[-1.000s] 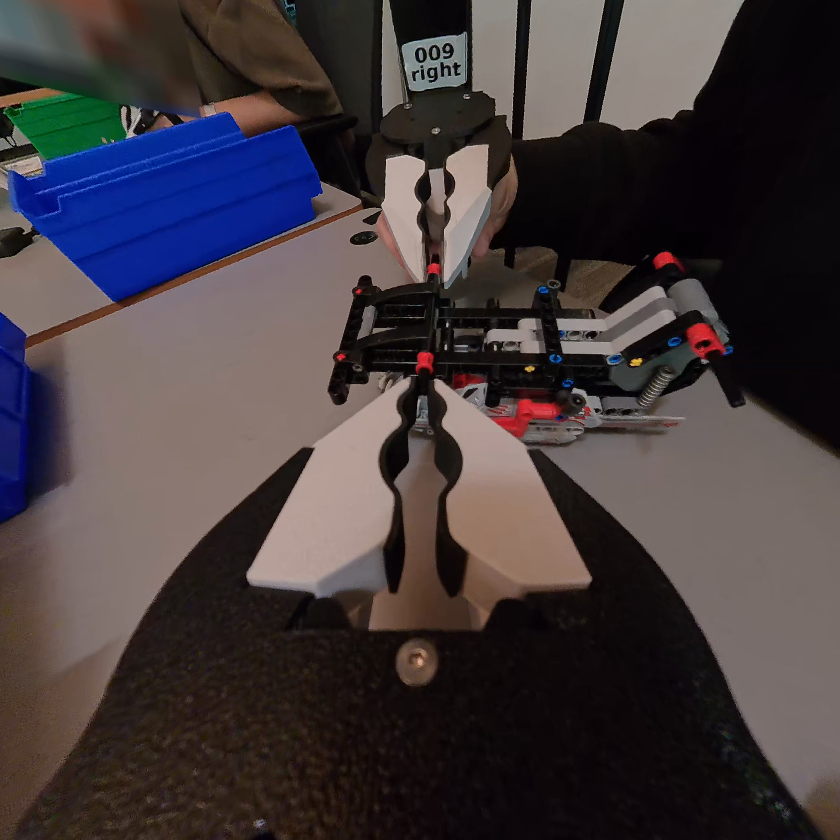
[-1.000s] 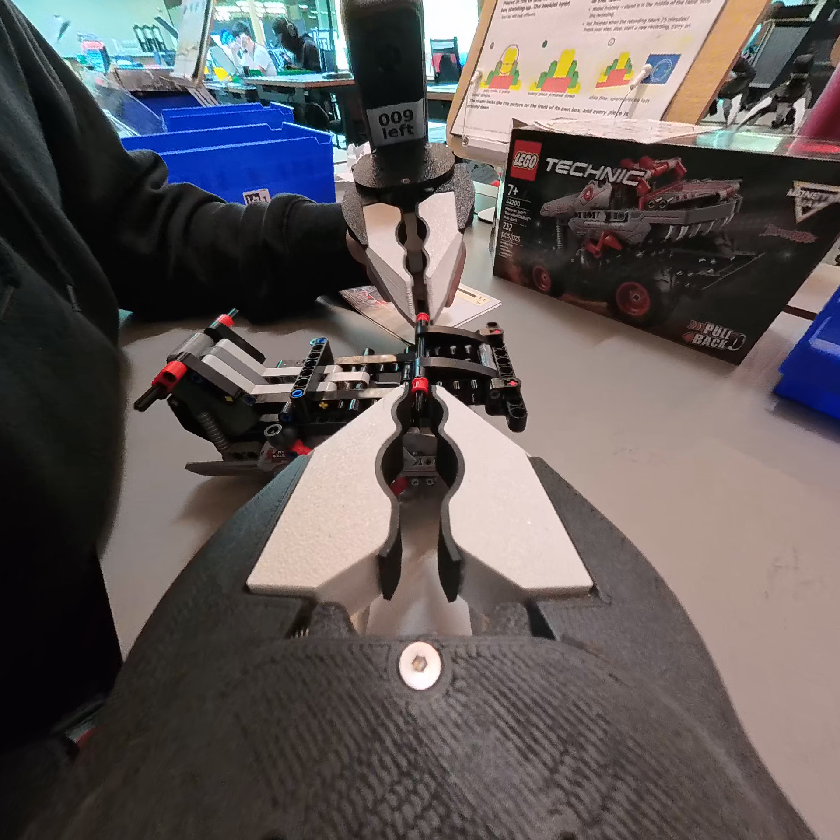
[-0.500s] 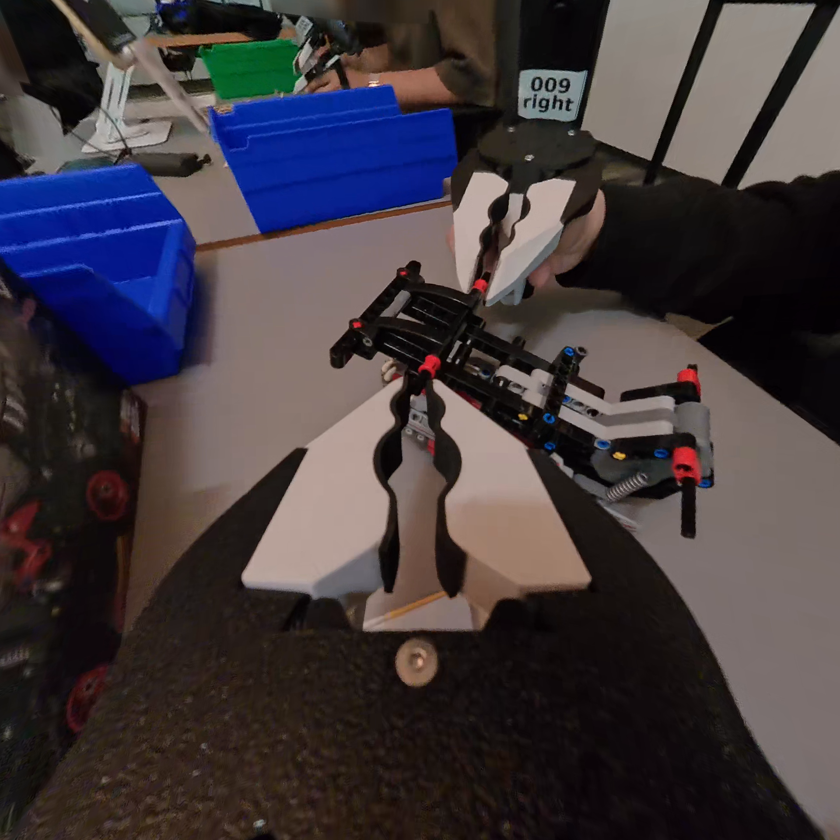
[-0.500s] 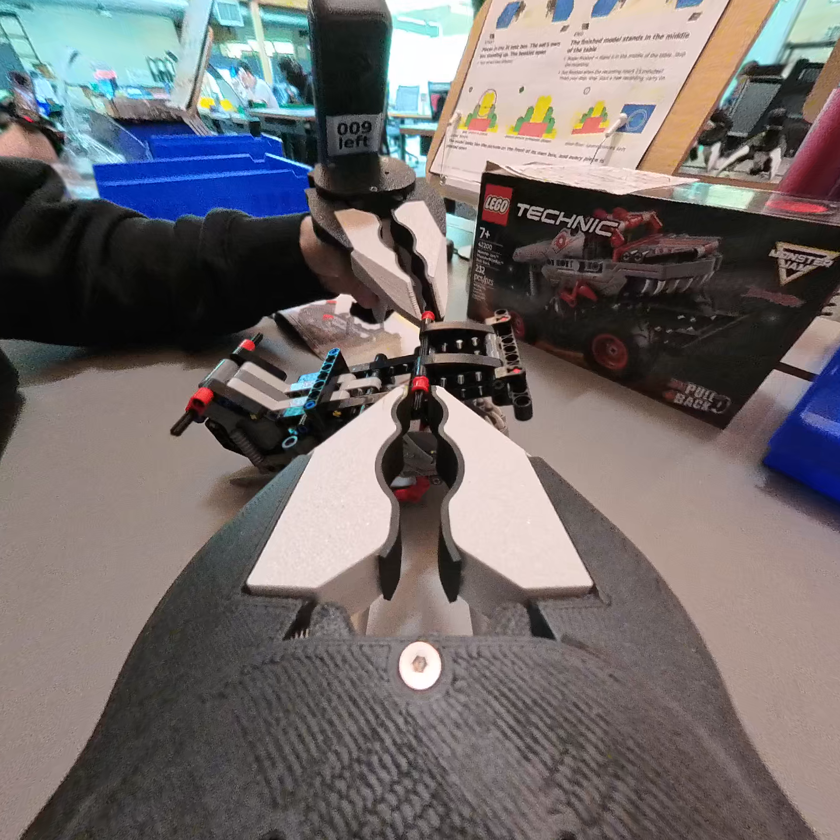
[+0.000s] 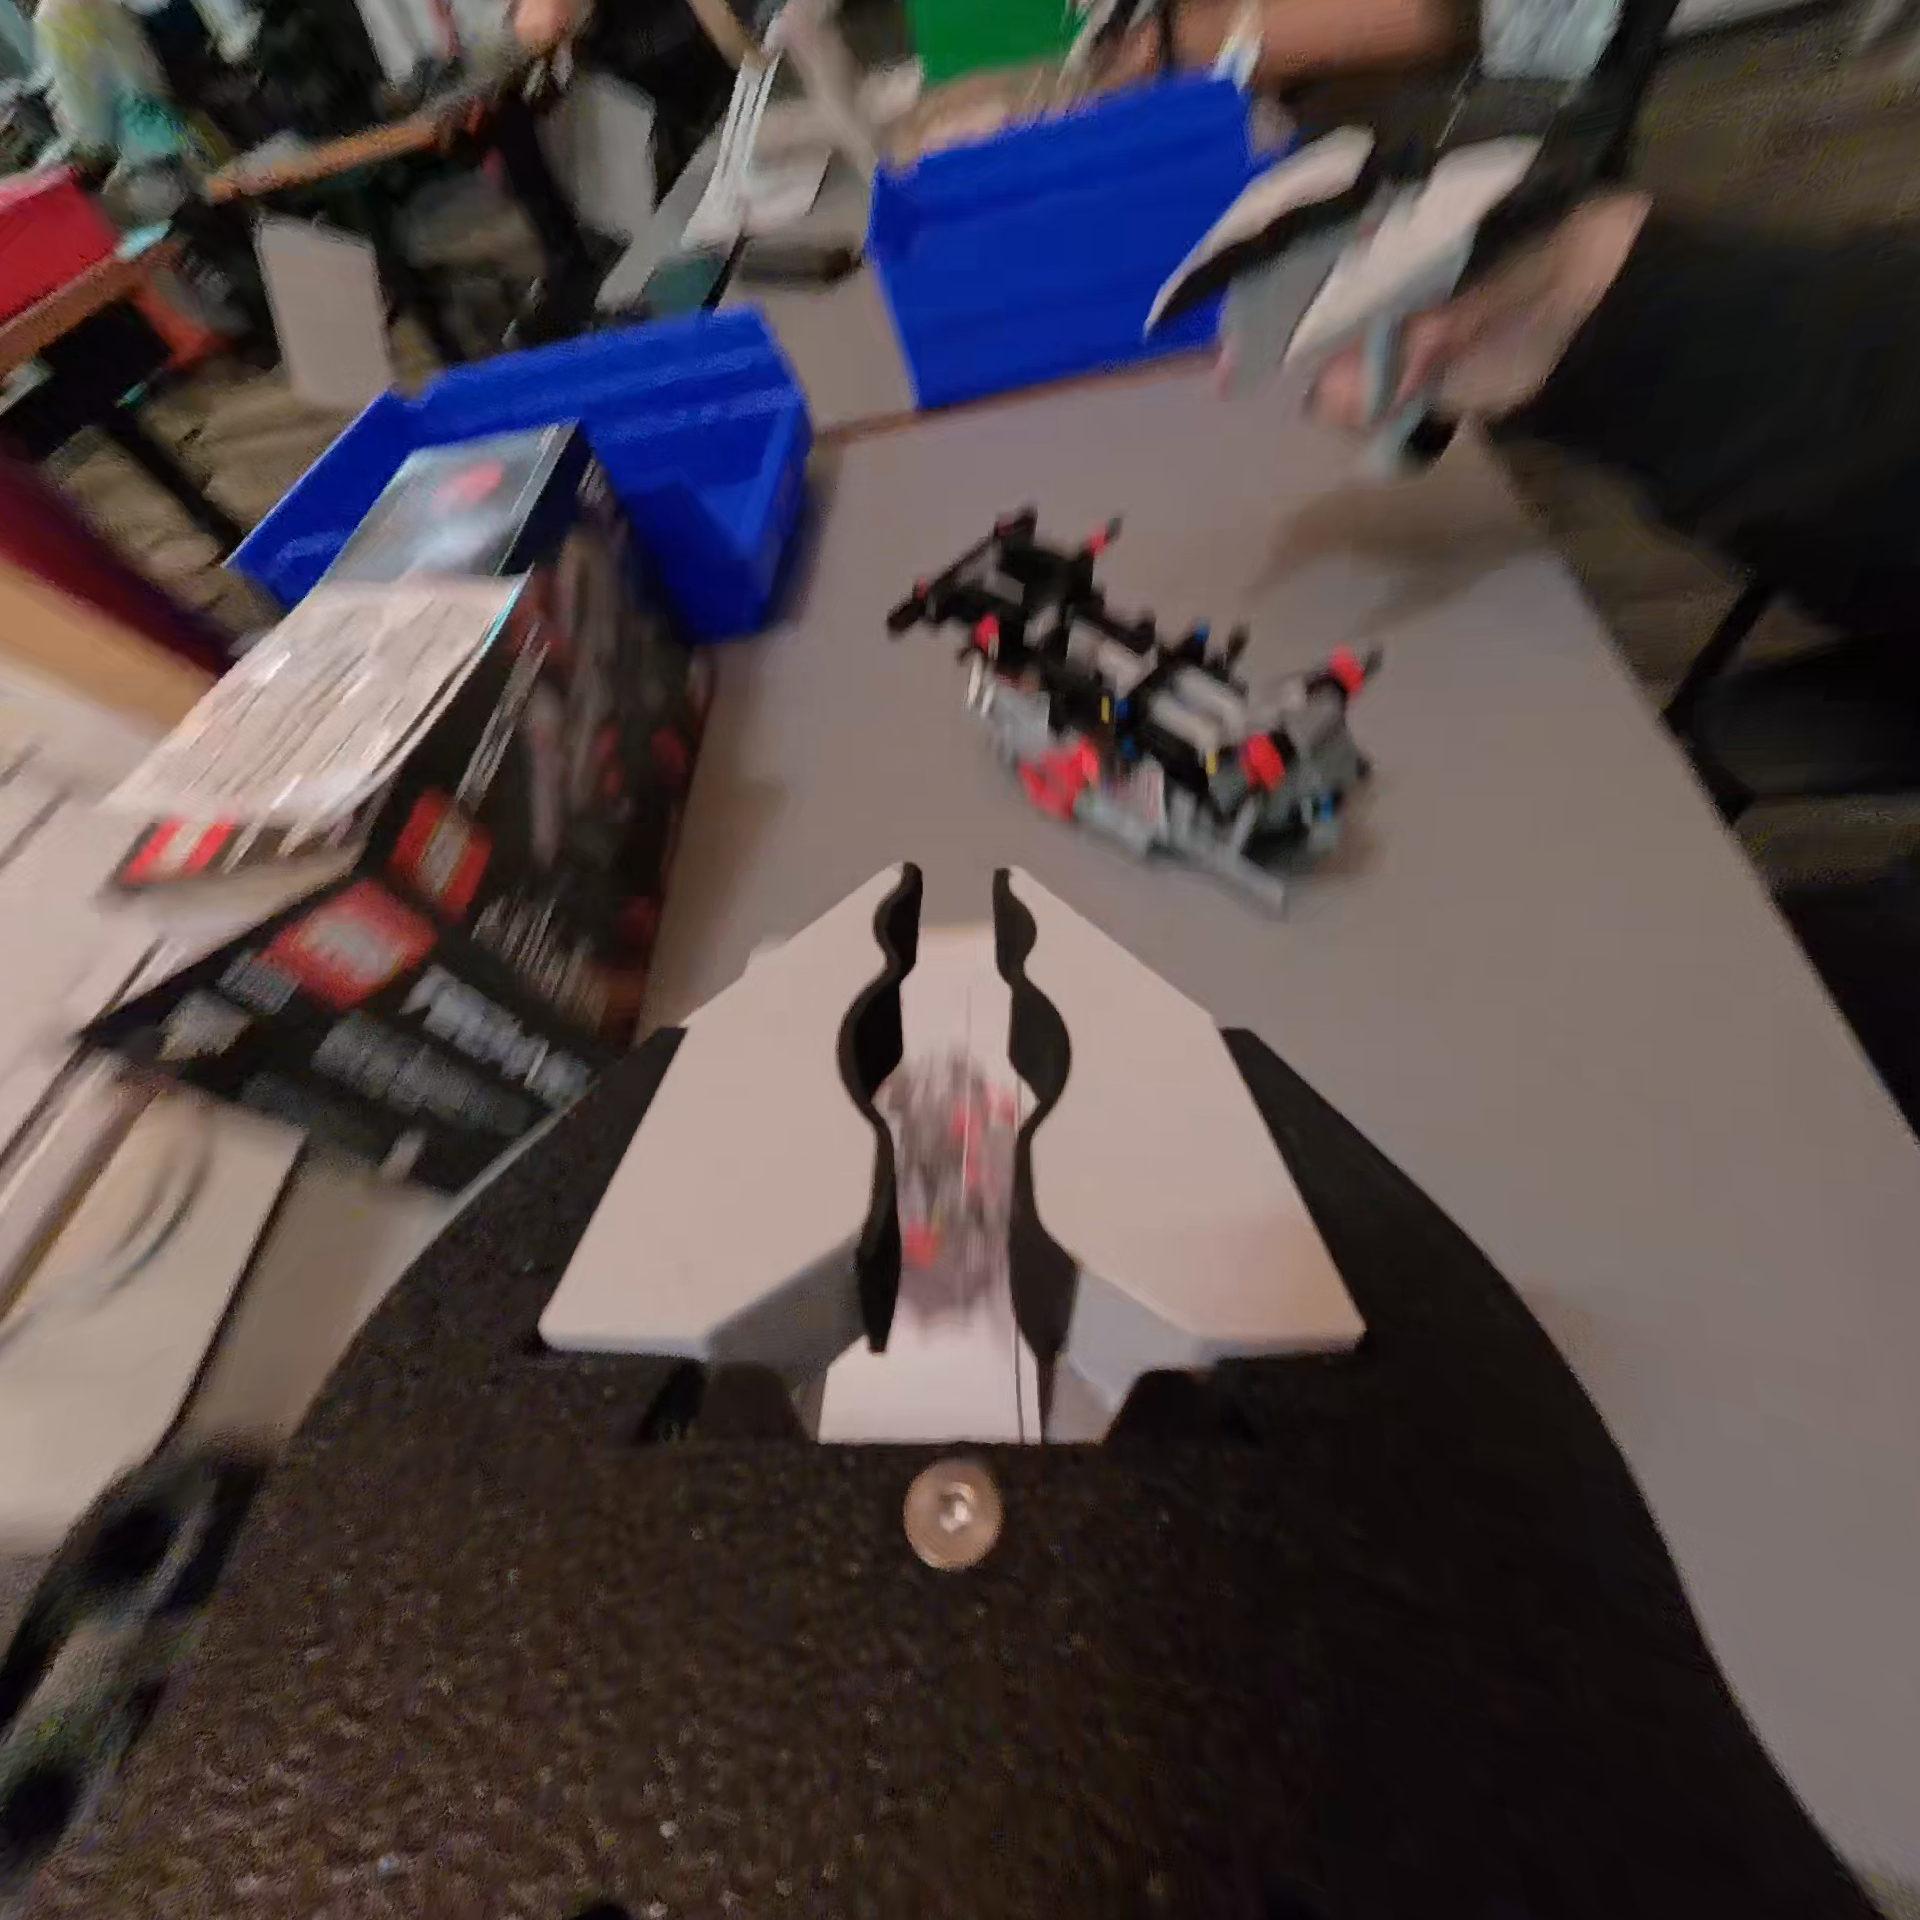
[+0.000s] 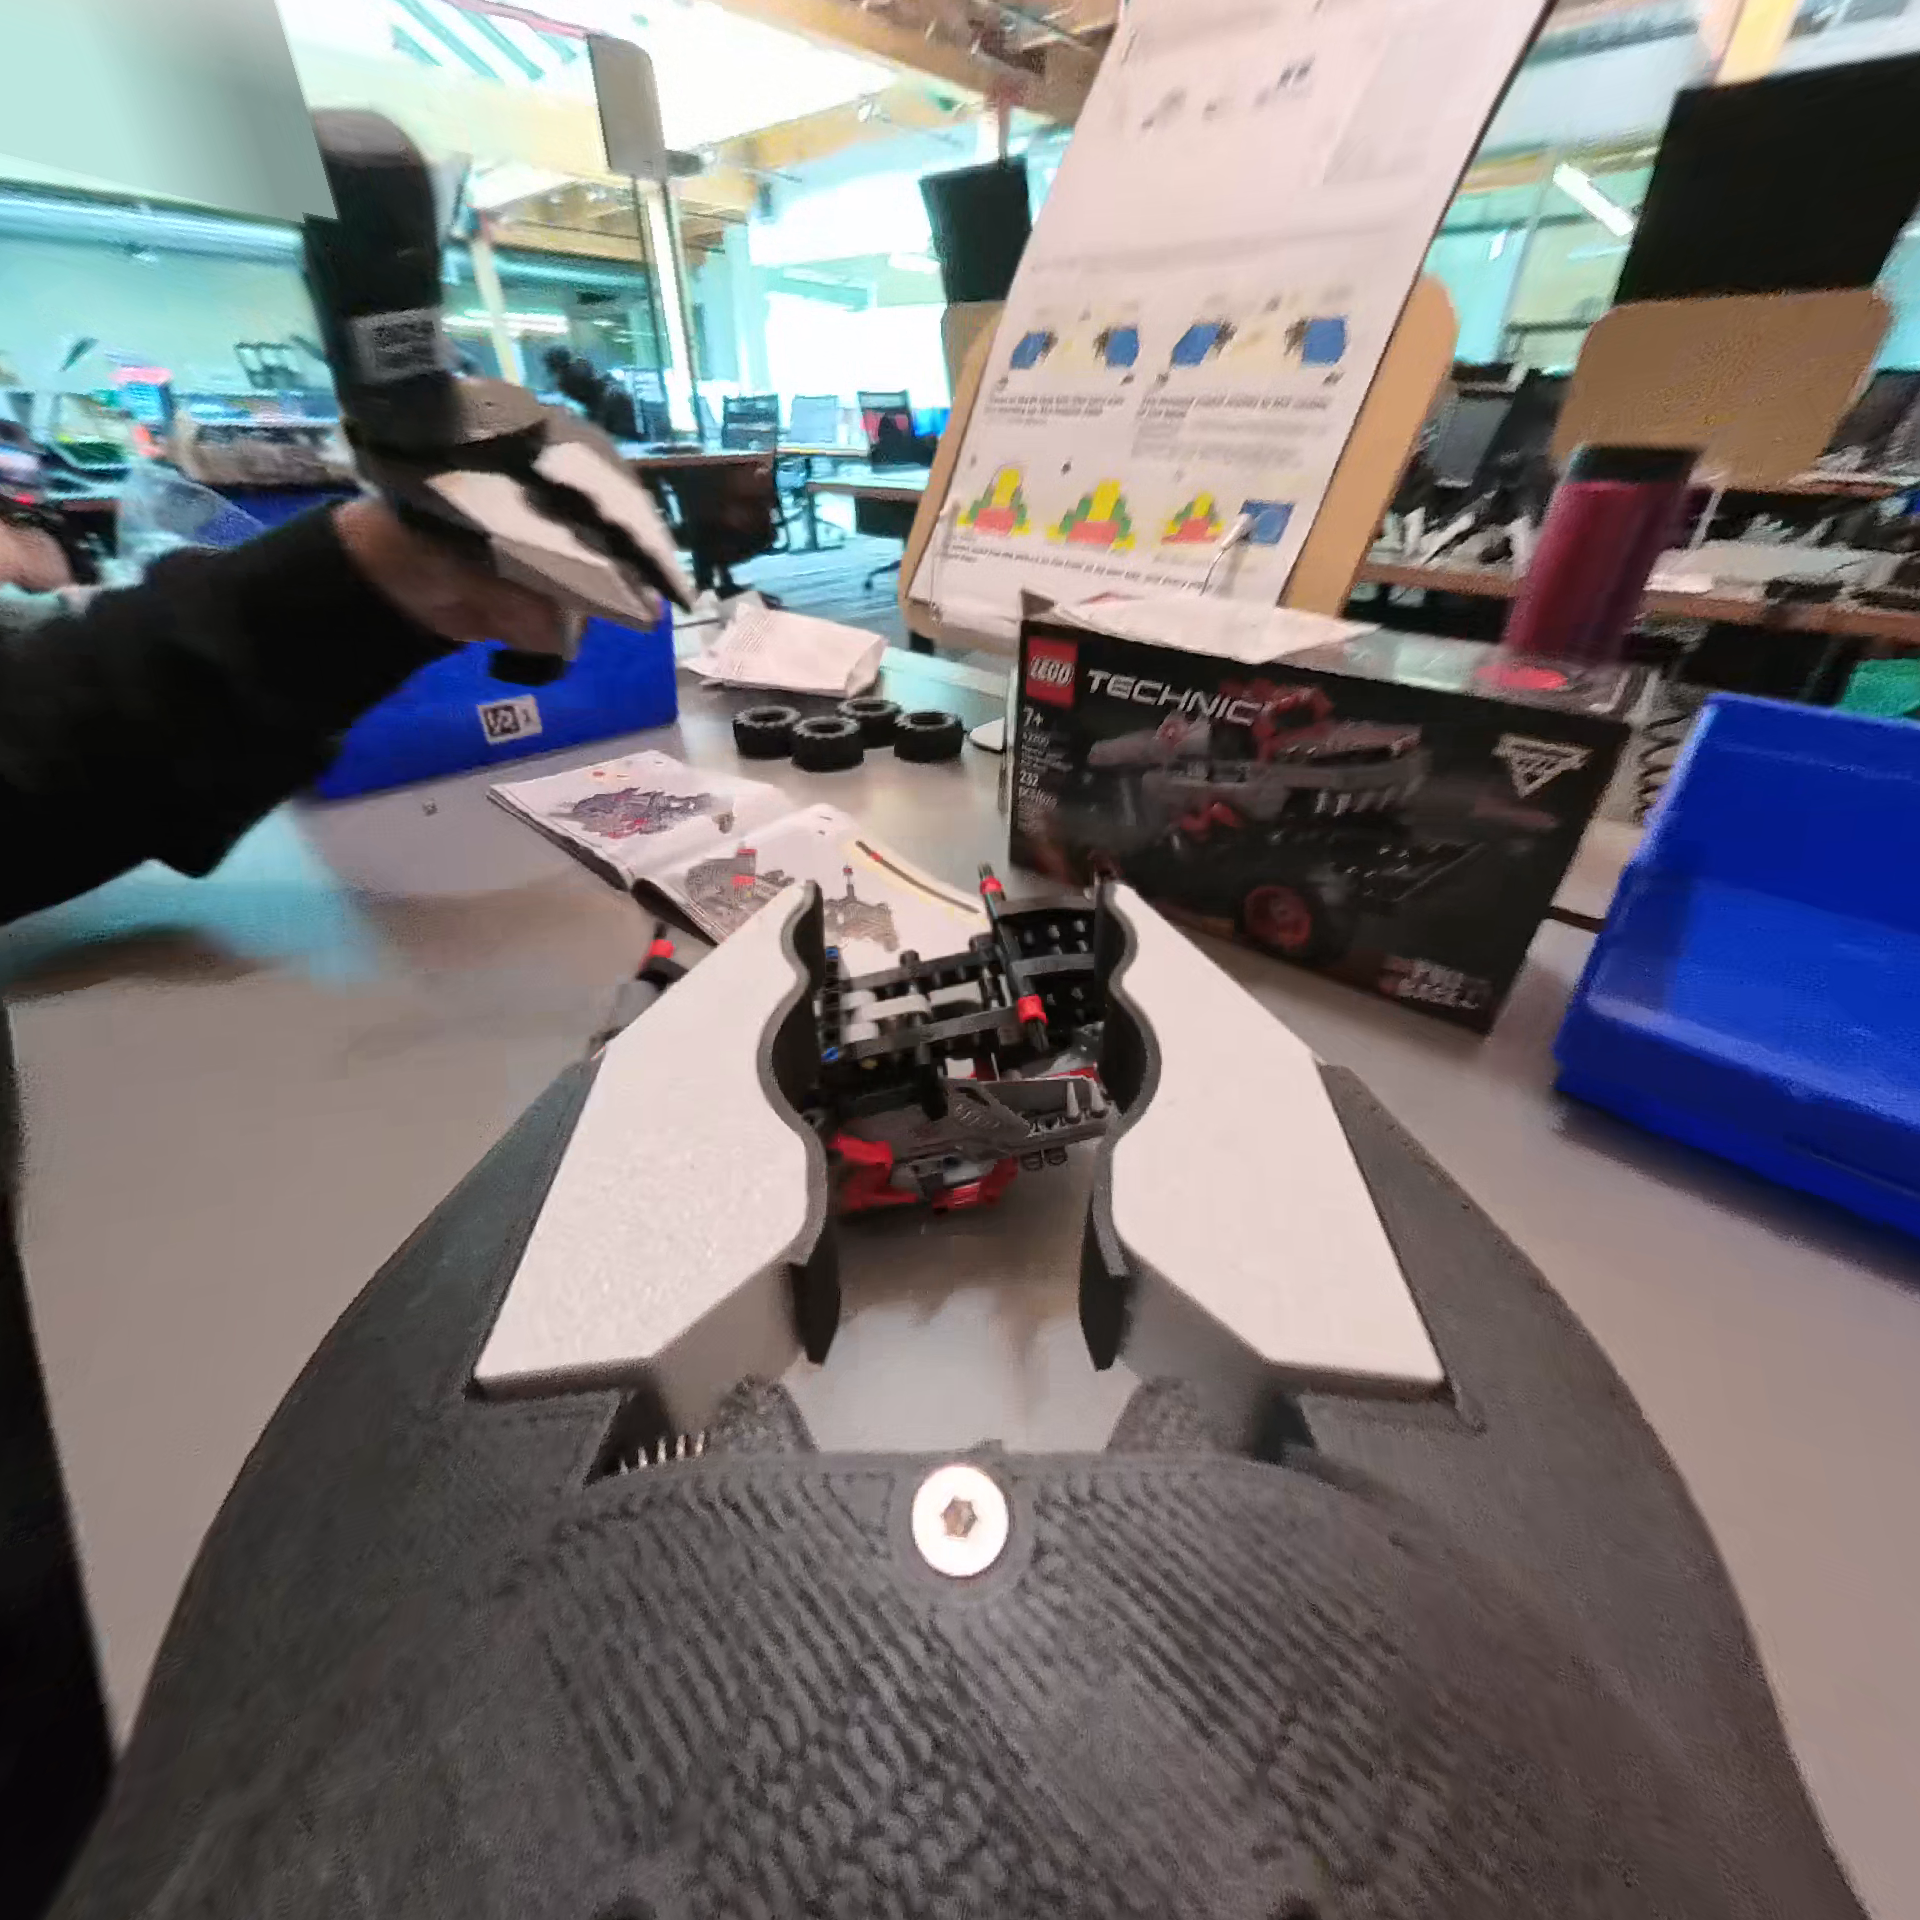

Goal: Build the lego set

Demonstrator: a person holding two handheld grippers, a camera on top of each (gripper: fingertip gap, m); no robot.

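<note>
The partly built Lego model (image 5: 1132, 707), a black frame with grey, red and blue parts, rests on the grey table (image 5: 1455, 1039) with neither gripper touching it. My left gripper (image 5: 956, 883) is lifted back from it, fingers slightly apart and empty; the view is blurred. It shows raised at upper left in the right wrist view (image 6: 582, 540). My right gripper (image 6: 956, 899) is wide open and empty, and the model (image 6: 956, 1049) is seen through the gap between its fingers. In the left wrist view the right gripper (image 5: 1320, 249) hangs high behind the model.
The Lego box (image 6: 1299, 821) stands behind the model, also at left in the left wrist view (image 5: 416, 831). An open instruction booklet (image 6: 717, 831) and several black tyres (image 6: 842, 727) lie beyond. Blue bins (image 6: 1766, 956) (image 5: 665, 499) flank the table. A propped board (image 6: 1195, 312) stands behind. About 25 cm separates my left fingertips from my right.
Both grippers have let go of the red pins on the model and pulled away upward. The model now sits on the table. The right gripper has opened wide.
</note>
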